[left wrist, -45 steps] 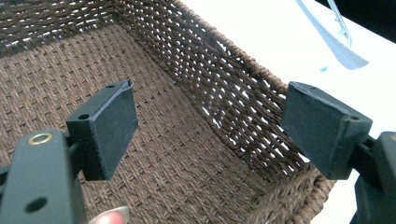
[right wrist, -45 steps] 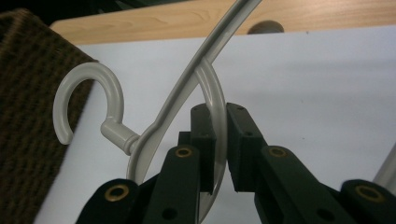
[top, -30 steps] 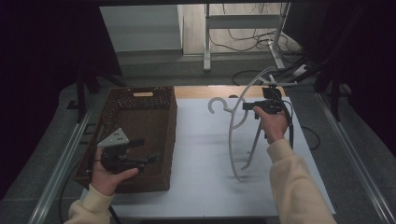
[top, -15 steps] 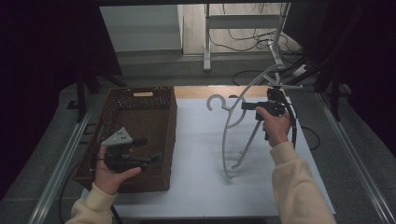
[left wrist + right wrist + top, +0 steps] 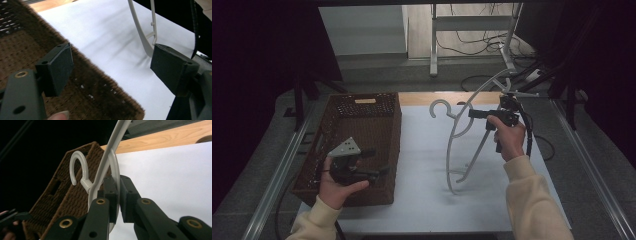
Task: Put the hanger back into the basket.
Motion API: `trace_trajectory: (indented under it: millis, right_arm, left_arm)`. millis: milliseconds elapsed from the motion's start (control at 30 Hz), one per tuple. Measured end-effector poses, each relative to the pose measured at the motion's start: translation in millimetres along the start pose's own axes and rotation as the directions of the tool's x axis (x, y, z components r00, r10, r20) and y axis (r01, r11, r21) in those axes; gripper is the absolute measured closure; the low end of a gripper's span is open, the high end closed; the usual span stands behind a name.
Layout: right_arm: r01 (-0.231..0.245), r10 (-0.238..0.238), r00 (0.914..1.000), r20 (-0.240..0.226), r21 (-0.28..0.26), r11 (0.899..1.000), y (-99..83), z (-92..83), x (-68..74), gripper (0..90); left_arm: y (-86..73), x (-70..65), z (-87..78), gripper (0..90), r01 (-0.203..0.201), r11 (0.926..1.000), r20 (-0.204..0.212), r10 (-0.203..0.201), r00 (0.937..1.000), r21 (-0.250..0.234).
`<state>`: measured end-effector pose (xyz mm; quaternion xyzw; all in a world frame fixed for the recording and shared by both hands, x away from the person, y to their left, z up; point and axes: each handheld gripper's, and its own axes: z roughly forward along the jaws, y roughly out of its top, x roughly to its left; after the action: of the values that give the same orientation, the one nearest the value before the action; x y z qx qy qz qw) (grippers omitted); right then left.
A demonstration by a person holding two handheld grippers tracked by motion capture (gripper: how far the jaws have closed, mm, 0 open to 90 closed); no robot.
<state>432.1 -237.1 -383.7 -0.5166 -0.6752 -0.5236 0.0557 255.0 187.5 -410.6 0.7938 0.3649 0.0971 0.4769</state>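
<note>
Right gripper (image 5: 477,114) clenched on white plastic hanger (image 5: 457,145) near its hook, hanger raised upright over white tabletop (image 5: 422,165), left gripper (image 5: 379,160) released above wicker basket (image 5: 362,107) at left.

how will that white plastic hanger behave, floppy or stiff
Probably stiff: the white plastic coat hanger keeps its curve while the right hand-held gripper clamps one thin arm. Likely light, held off-centre. It may swing or twist, since its lower end rests on the white tabletop.

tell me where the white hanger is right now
In the high view the white hanger stands tilted on the white table, right of the wicker basket, gripped near its hook by the right tool.
</note>
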Motion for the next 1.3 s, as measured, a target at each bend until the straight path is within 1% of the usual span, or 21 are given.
trace_trajectory:
  millis: [67, 100, 133, 167, 200, 233, 267, 333, 467, 500, 533, 567, 767, 867, 1000, 1033, 1100, 1133, 1200, 1233, 1300]
  right_arm:
    - [-0.005, 0.005, 0.9999, -0.012, 0.0, 1.0, -1.6, -1.1, 0.4, 84.8]
    - [-0.01, 0.01, 0.9994, -0.034, -0.004, 1.0, -5.3, -2.9, 0.7, 84.8]
    - [-0.01, 0.01, 0.9994, -0.034, -0.004, 1.0, -5.3, -2.9, 0.7, 84.8]
    - [-0.016, 0.016, 0.9985, -0.052, -0.01, 1.0, -9.8, -4.8, 0.6, 84.8]
    - [-0.016, 0.016, 0.9985, -0.052, -0.01, 1.0, -9.8, -4.8, 0.6, 84.8]
    - [-0.023, 0.022, 0.9973, -0.071, -0.011, 1.0, -13.2, -6.1, -0.2, 84.8]
    - [-0.023, 0.022, 0.9973, -0.071, -0.011, 1.0, -13.2, -6.1, -0.2, 84.8]
    - [-0.032, 0.031, 0.995, -0.095, -0.014, 0.999, -18.6, -7.5, -2.1, 84.7]
    - [-0.031, 0.029, 0.994, -0.105, -0.011, 0.999, -22.8, -8.9, -3.9, 84.7]
    - [-0.033, 0.031, 0.9933, -0.111, -0.009, 0.999, -25.5, -9.0, -4.8, 84.7]
    - [-0.036, 0.035, 0.9931, -0.112, -0.005, 0.999, -26.5, -8.7, -5.3, 84.7]
    - [-0.035, 0.035, 0.9932, -0.111, -0.003, 0.999, -27.2, -8.4, -6.0, 84.7]
    - [-0.034, 0.034, 0.9934, -0.109, 0.003, 0.999, -31.8, -6.5, -7.5, 84.7]
    - [-0.027, 0.027, 0.9927, -0.118, -0.001, 1.0, -32.9, -7.1, -4.8, 84.7]
    - [-0.025, 0.024, 0.9896, -0.142, -0.005, 1.0, -33.8, -8.5, -0.7, 84.7]
    - [-0.025, 0.024, 0.9896, -0.142, -0.005, 1.0, -33.8, -8.5, -0.7, 84.7]
    - [-0.028, 0.027, 0.9864, -0.162, -0.005, 1.0, -34.5, -9.0, 1.9, 84.7]
    - [-0.03, 0.029, 0.9855, -0.167, -0.006, 1.0, -34.6, -8.9, 2.6, 84.7]
    - [-0.033, 0.031, 0.984, -0.175, -0.006, 0.999, -34.7, -8.8, 3.1, 84.7]
    - [-0.036, 0.034, 0.9811, -0.191, -0.007, 0.999, -35.1, -8.2, 4.1, 84.7]
    - [-0.038, 0.036, 0.9796, -0.198, -0.005, 0.999, -35.4, -7.8, 4.7, 84.7]
  left_arm:
    - [1.3, -2.2, 2.2, 18.4, -0.004, 1.0, 0.006, 0.004, 1.0, 0.002]
    - [3.7, -6.3, 7.0, 18.4, -0.011, 0.9999, 0.018, 0.011, 0.9998, 0.008]
    - [3.7, -6.3, 7.0, 18.4, -0.011, 0.9999, 0.018, 0.011, 0.9998, 0.008]
    - [5.5, -10.3, 12.3, 18.4, -0.018, 0.9997, 0.032, 0.018, 0.9993, 0.015]
    - [5.5, -10.3, 12.3, 18.4, -0.018, 0.9997, 0.032, 0.018, 0.9993, 0.015]
    - [7.4, -13.7, 17.6, 18.4, -0.027, 0.9994, 0.042, 0.026, 0.9988, 0.022]
    - [7.4, -13.7, 17.6, 18.4, -0.027, 0.9994, 0.042, 0.026, 0.9988, 0.022]
    - [10.7, -19.1, 25.2, 18.4, -0.038, 0.9988, 0.057, 0.036, 0.9977, 0.03]
    - [14.4, -24.5, 33.2, 18.4, -0.049, 0.9981, 0.071, 0.046, 0.9964, 0.038]
    - [16.6, -27.9, 38.4, 18.4, -0.057, 0.9974, 0.081, 0.053, 0.9953, 0.044]
    - [16.6, -27.9, 38.4, 18.4, -0.057, 0.9974, 0.081, 0.053, 0.9953, 0.044]
    - [18.7, -31.1, 43.6, 18.4, -0.061, 0.9971, 0.09, 0.056, 0.9943, 0.047]
    - [23.8, -39.3, 57.6, 18.6, -0.071, 0.9957, 0.108, 0.064, 0.9921, 0.061]
    - [25.2, -42.3, 62.6, 18.6, -0.072, 0.9951, 0.117, 0.064, 0.9911, 0.067]
    - [28.4, -47.3, 76.7, 19.0, -0.074, 0.9939, 0.131, 0.063, 0.9894, 0.082]
    - [28.4, -47.3, 76.7, 19.2, -0.074, 0.9939, 0.131, 0.063, 0.9894, 0.082]
    - [31.2, -48.6, 86.9, 21.0, -0.056, 0.995, 0.16, 0.042, 0.9862, 0.082]
    - [31.2, -48.6, 86.9, 21.8, -0.056, 0.995, 0.16, 0.042, 0.9862, 0.082]
    - [33.2, -49.9, 94.2, 22.6, -0.045, 0.9956, 0.174, 0.03, 0.9843, 0.082]
    - [35.2, -51.5, 101.4, 24.3, -0.042, 0.996, 0.186, 0.026, 0.9823, 0.079]
    - [36.3, -52.0, 104.9, 26.6, -0.045, 0.996, 0.187, 0.029, 0.9819, 0.077]
